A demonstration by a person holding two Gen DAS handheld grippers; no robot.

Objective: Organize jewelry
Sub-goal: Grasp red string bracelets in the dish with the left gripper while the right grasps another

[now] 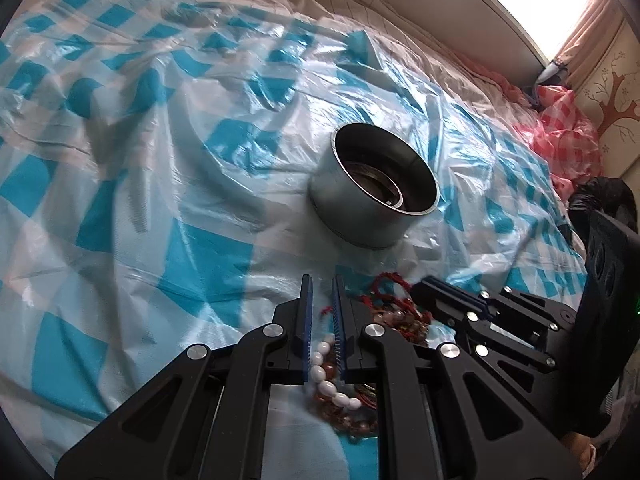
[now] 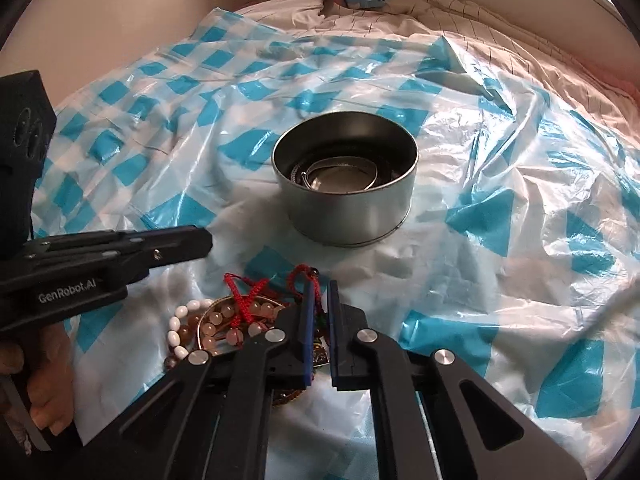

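A round metal tin (image 1: 374, 186) stands open on the blue-checked plastic sheet (image 1: 120, 160); it also shows in the right wrist view (image 2: 346, 196), with silver bangles (image 2: 340, 172) inside. A pile of jewelry lies in front of it: white bead bracelet (image 1: 332, 376) (image 2: 176, 328), pink and brown bead bracelets (image 2: 224, 320), red cords (image 1: 390, 286) (image 2: 248, 296). My left gripper (image 1: 322, 284) hovers over the pile, jaws a narrow gap apart, empty. My right gripper (image 2: 320, 286) is over the pile's right side, jaws narrowly apart, red cord between them.
The sheet covers a bed with a striped quilt (image 2: 520, 40). A red-checked plastic bag (image 1: 568, 136) lies at the far right by the window. The left gripper's body (image 2: 100, 264) and hand are at the left in the right wrist view.
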